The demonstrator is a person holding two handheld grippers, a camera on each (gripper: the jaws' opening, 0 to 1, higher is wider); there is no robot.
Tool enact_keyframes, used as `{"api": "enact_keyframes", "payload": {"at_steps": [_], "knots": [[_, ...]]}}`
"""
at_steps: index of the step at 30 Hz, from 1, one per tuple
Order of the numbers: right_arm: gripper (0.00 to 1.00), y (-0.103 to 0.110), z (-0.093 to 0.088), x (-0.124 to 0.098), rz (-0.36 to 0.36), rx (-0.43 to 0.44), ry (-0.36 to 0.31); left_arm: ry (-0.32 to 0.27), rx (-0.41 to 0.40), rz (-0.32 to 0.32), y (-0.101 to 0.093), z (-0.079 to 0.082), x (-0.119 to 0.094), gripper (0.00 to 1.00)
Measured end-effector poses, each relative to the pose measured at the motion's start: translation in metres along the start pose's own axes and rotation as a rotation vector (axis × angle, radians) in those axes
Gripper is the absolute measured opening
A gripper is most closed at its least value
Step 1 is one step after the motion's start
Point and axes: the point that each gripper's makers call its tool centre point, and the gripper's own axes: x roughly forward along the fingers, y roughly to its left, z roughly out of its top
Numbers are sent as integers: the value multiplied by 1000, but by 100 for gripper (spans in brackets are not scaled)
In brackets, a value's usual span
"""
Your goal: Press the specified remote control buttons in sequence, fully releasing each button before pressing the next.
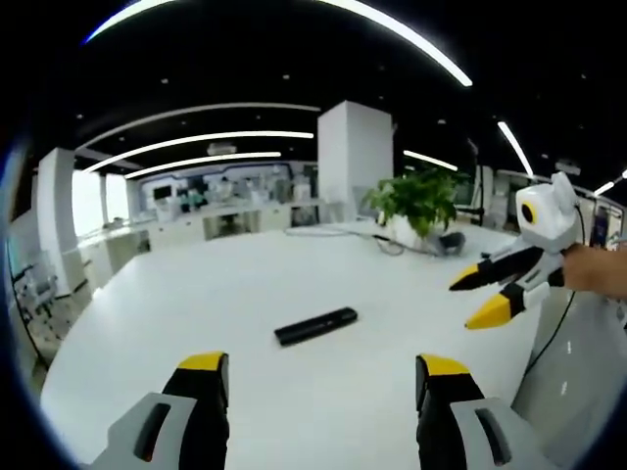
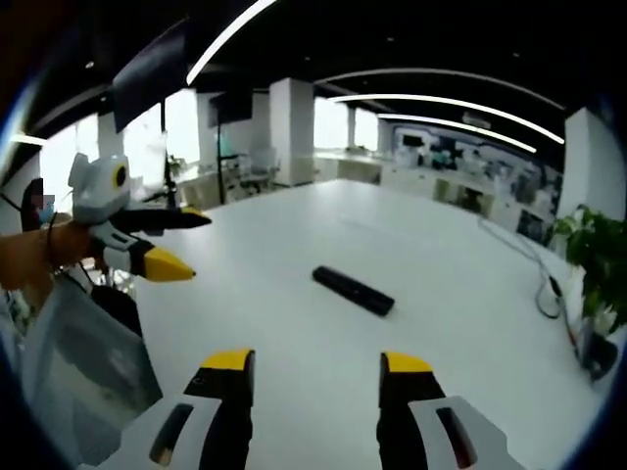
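Observation:
A black remote control (image 1: 315, 326) lies flat on the white table (image 1: 225, 294), ahead of my left gripper (image 1: 323, 377), whose yellow-tipped jaws stand wide apart with nothing between them. In the right gripper view the same remote control (image 2: 354, 290) lies beyond my right gripper (image 2: 315, 370), also open and holding nothing. The right gripper (image 1: 485, 296) comes into the left gripper view from the right, above the table's edge, held by a hand. The left gripper (image 2: 181, 243) shows at the left of the right gripper view, open as well.
A potted green plant (image 1: 419, 199) and cables sit at the table's far end; the plant (image 2: 598, 257) is at the right in the right gripper view. The white table (image 2: 294, 323) is broad around the remote. Office desks and pillars stand behind.

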Motion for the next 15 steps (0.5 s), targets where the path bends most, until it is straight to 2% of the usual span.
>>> {"api": "enact_keyframes", "payload": {"at_steps": [7, 15], "knots": [[48, -3, 5, -10, -25, 20, -21, -4, 6, 7, -16, 10, -9, 80], [48, 3, -2, -13, -40, 48, -13, 19, 7, -4, -38, 2, -9, 80]]}}
